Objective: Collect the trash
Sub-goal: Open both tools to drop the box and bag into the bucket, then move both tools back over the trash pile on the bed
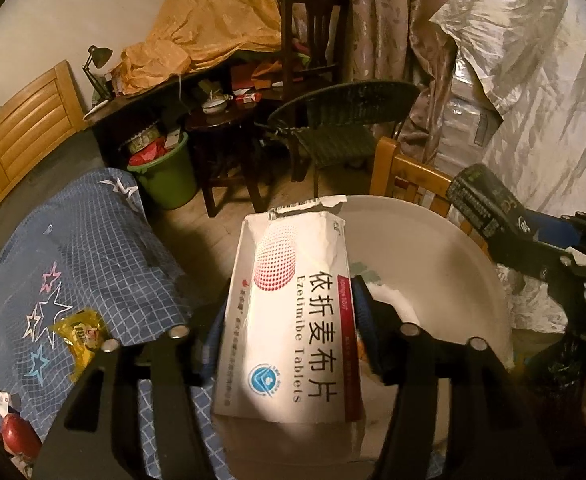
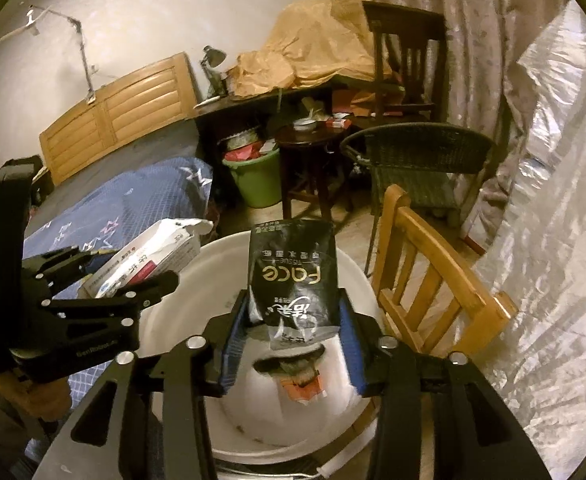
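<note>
My left gripper (image 1: 289, 320) is shut on a white Ezetimibe tablets box (image 1: 293, 312) with a torn top, held over the rim of a white basin (image 1: 453, 264). The box also shows in the right wrist view (image 2: 149, 260). My right gripper (image 2: 293, 320) is shut on a black "Face" tissue packet (image 2: 293, 276), held above the basin (image 2: 197, 280). The packet also shows in the left wrist view (image 1: 481, 204). White wrapping and orange-printed scraps (image 2: 301, 384) lie in the basin.
A yellow snack wrapper (image 1: 81, 336) and a red object (image 1: 19, 436) lie on the blue starred bedcover (image 1: 85, 248). A wooden chair (image 2: 425, 288) stands right of the basin. A green bucket (image 2: 257, 180) full of rubbish, a dark stool and a wicker chair (image 2: 421, 160) stand beyond.
</note>
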Demonstrator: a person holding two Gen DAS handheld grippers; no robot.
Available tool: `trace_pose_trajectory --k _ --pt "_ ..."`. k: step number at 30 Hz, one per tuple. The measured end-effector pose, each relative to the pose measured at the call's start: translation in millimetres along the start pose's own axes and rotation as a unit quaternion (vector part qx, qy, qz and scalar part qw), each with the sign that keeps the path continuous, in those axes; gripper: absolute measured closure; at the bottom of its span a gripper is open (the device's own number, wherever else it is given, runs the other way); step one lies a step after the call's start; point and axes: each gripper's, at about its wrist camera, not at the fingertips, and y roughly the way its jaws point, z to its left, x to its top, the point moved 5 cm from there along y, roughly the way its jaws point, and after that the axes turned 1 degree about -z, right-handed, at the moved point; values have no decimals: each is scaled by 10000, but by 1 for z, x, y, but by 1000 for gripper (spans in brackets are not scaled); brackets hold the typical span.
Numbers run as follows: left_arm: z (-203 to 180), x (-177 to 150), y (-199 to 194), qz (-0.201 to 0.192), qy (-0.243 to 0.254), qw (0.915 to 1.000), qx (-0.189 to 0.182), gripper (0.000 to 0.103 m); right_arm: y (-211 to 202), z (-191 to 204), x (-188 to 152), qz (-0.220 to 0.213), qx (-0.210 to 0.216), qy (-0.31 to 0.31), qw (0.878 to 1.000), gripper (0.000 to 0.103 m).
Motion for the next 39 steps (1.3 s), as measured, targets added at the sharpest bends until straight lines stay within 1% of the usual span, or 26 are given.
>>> trace_pose_trajectory --k 1,2,6,13,20,23,27,30,34,36,39 --pt "2 0 1 13 -21 10000 4 32 1 -1 1 -24 -50 -8 10000 42" --pt "3 1 2 8 -48 10000 11 30 1 0 2 -52 -71 -4 10000 41" --pt "13 4 3 3 -192 9998 54 30 -1 -2 6 -114 -49 74 9999 41" --pt "21 0 0 -11 -287 9994 168 30 -1 -6 2 -91 -67 193 9997 41" --pt "29 -5 -9 -92 -266 9986 447 29 -7 0 0 -198 -49 202 9996 41" --pt "35 -8 -15 -150 -272 9976 613 28 -12 5 0 -310 -97 189 9993 40" --pt "44 -11 -27 -282 -259 9949 938 26 -23 14 1 -524 -220 128 9983 37" --pt "51 -15 -36 -344 -283 9927 1119 25 -31 22 1 -704 -361 73 9968 33" --pt "62 -23 -52 -472 -367 9887 1372 21 -47 36 -1 -1056 -493 69 9932 27" --pt "71 -31 -63 -569 -440 9848 1579 18 -53 41 -1 -1201 -545 100 9912 25" --pt "88 -46 -80 -663 -663 9786 1830 14 -70 54 -6 -1660 -643 204 9838 20"
